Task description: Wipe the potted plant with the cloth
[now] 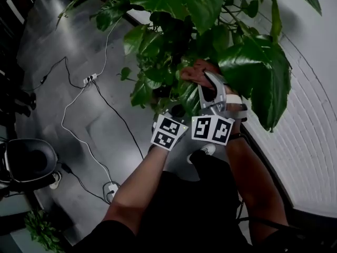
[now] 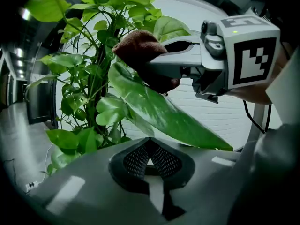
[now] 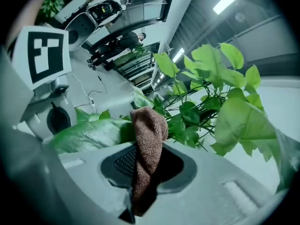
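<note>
Lying far below both pairs of jaws, a smooth grey floor (image 1: 47, 46) with a dull sheen; off to the right of them, a white wall (image 1: 310, 141) ribbed in fine courses. Rising in front of the jaws, the potted plant (image 1: 200, 15): broad, glossy, pointed green leaves on thin wiry stems, pot hidden under the foliage, top cut off by the frame. Slanting just past the left jaw tips, one long waxy leaf (image 2: 159, 111). Left gripper (image 2: 150, 142) closed, mesh-textured pads meeting at their tips, nothing seen between them; hard to tell whether touching the leaf's edge. Right gripper (image 3: 147, 156) clamped on a brown cloth (image 3: 149, 135), nubbly and terry-like, bunched into a rounded wad above the jaw tips and set against the long leaf near its stem end; tail lost in the dark slot between the pads. Trailing over the floor well below the jaws, thin cables (image 1: 73, 125), ends too small to make out.
</note>
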Tool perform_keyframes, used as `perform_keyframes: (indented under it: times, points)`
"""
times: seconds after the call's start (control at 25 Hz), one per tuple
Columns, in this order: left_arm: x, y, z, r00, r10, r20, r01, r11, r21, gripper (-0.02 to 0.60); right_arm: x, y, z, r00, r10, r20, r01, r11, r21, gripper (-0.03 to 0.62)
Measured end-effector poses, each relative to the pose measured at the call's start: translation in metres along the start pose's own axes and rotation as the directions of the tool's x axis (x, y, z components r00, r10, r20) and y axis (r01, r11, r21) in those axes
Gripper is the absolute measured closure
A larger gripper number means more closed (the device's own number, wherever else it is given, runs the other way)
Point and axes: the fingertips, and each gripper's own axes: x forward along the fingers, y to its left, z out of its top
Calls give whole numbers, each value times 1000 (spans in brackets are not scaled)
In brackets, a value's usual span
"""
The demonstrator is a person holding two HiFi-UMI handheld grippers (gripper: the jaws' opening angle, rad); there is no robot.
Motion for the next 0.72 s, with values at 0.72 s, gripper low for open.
perform_keyframes:
  times: [0.72]
  points:
    - [-9,-27,2,998,-52,-18,53,998,24,565,-31,40,-13,988,152,-20,-152,988,0,526]
